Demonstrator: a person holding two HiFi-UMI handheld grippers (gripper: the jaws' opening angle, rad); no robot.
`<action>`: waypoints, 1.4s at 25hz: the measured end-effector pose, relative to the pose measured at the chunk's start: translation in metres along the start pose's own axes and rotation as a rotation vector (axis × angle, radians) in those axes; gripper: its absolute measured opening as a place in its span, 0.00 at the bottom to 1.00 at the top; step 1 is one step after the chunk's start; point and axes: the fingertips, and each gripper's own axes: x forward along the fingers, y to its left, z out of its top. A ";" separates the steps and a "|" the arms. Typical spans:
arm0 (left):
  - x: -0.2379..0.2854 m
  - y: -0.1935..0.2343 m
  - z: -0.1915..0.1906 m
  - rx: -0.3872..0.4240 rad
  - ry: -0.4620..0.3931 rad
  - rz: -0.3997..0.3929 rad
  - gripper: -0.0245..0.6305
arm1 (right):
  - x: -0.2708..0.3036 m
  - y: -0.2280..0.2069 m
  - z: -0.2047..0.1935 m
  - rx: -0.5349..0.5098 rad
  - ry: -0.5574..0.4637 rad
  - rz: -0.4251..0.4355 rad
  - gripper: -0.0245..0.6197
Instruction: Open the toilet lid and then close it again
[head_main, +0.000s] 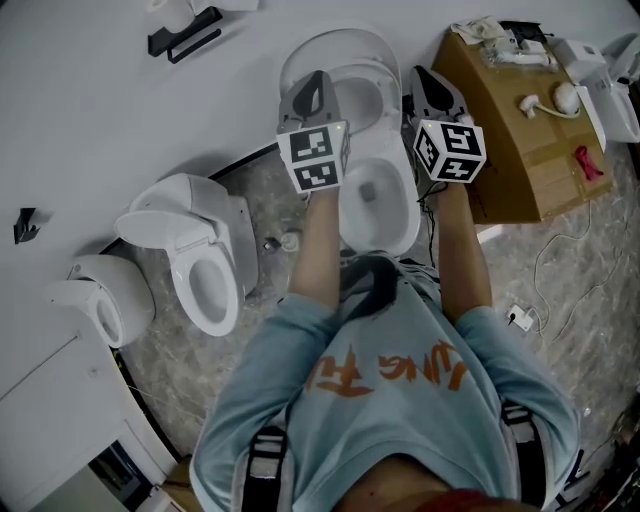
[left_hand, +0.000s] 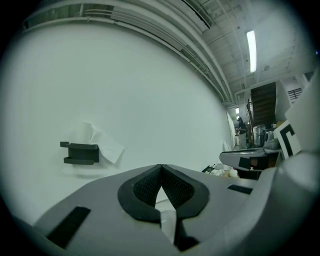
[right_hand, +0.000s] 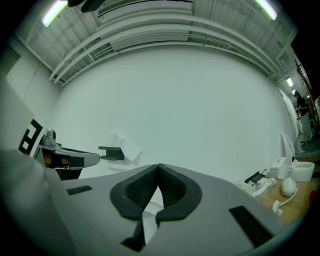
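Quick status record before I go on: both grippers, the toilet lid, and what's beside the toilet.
left gripper: shut, empty, held over the toilet's left side
right gripper: shut, empty, held over its right side
toilet lid: looks raised, toward the wall
bowl: uncovered
to its left: another toilet
to its right: cardboard box, small items on top

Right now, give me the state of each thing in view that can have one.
Toilet lid, raised, standing up behind the bowl.
Toilet bowl, uncovered.
Left gripper, shut, nothing in it.
Right gripper, shut, nothing in it.
Cardboard box, closed, small things lying on top.
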 end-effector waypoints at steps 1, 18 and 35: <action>-0.003 0.001 0.002 0.002 -0.011 0.013 0.08 | -0.003 0.001 0.002 -0.006 -0.004 0.010 0.06; 0.034 0.034 -0.103 0.199 0.301 -0.124 0.28 | 0.077 0.038 -0.070 -0.241 0.222 0.244 0.18; 0.137 0.071 -0.205 0.390 0.521 -0.378 0.33 | 0.191 0.080 -0.192 -0.741 0.611 0.488 0.34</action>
